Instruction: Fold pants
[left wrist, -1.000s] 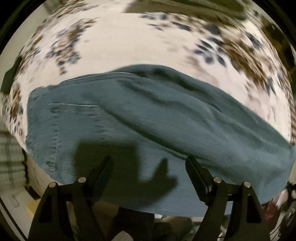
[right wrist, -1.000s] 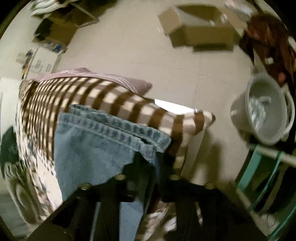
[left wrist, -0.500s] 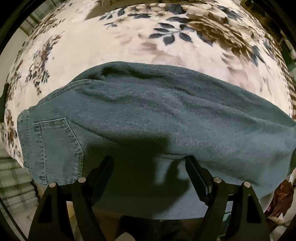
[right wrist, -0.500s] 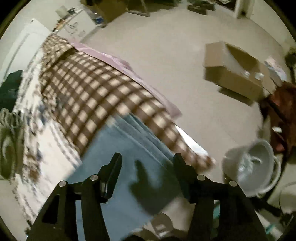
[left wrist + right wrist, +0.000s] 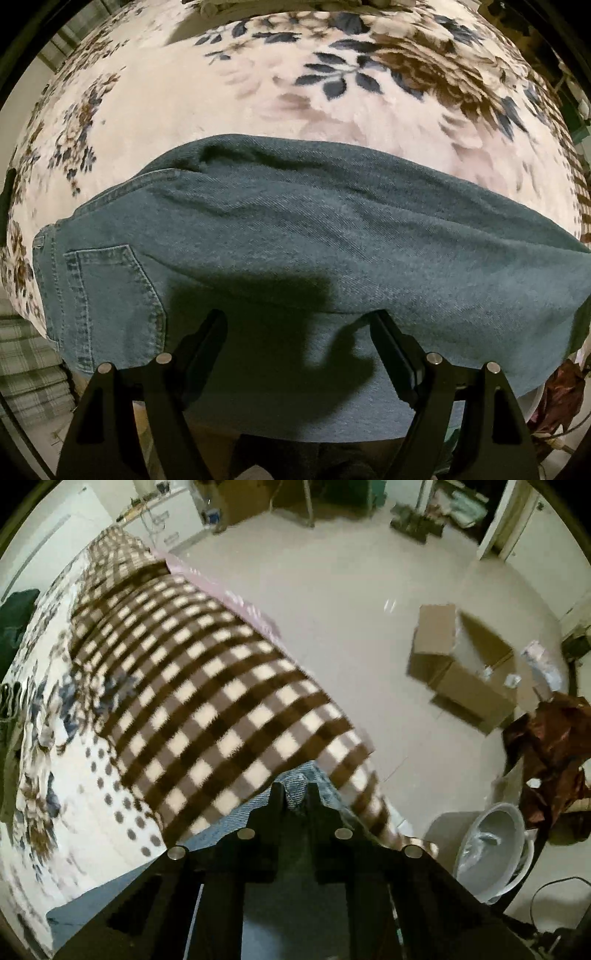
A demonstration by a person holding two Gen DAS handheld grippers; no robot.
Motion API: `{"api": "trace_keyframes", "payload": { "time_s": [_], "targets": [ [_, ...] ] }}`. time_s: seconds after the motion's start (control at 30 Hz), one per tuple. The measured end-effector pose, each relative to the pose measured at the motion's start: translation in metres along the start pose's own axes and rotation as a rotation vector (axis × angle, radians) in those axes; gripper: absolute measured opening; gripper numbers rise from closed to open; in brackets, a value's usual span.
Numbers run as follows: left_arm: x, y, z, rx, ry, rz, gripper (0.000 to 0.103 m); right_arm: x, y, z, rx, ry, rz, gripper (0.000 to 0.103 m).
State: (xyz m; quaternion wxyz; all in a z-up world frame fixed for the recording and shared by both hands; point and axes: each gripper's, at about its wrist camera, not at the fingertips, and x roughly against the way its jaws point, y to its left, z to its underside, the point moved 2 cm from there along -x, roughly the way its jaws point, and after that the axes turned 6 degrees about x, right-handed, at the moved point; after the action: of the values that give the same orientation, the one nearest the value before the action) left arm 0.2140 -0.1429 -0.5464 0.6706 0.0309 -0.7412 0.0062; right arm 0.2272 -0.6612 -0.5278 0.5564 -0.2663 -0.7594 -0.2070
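Blue denim pants [image 5: 295, 251] lie across a floral blanket [image 5: 221, 96] on a bed, back pocket at the left, in the left wrist view. My left gripper [image 5: 299, 325] is open just above the pants' near edge, holding nothing. In the right wrist view my right gripper [image 5: 295, 794] is shut on the hem end of the pants [image 5: 295, 784], at the bed's edge over a brown checked blanket [image 5: 207, 701].
Beside the bed the tiled floor [image 5: 351, 590] holds an open cardboard box [image 5: 461, 672], a grey bucket [image 5: 491, 849] and a reddish cloth heap [image 5: 546, 746]. A dark garment [image 5: 14, 616] lies at the far left of the bed.
My right gripper opened half a second ago and has now shut on the pants' hem end. My left gripper stayed open and moved a little closer over the pants.
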Motion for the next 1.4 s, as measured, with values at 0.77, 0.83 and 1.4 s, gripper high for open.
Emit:
{"api": "trace_keyframes", "payload": {
  "time_s": [0.77, 0.83, 1.4],
  "targets": [
    [-0.021, -0.007, -0.030, 0.016, -0.030, 0.011, 0.079, -0.002, -0.054, 0.059, -0.141, 0.140, -0.156, 0.050],
    [-0.040, -0.005, -0.040, 0.025, -0.002, -0.002, 0.080, -0.002, -0.070, 0.085, -0.219, 0.174, -0.196, 0.050],
    [-0.025, -0.046, -0.009, -0.082, 0.051, -0.014, 0.085, -0.005, -0.102, 0.160, -0.464, -0.066, -0.248, 0.053]
  ]
}}
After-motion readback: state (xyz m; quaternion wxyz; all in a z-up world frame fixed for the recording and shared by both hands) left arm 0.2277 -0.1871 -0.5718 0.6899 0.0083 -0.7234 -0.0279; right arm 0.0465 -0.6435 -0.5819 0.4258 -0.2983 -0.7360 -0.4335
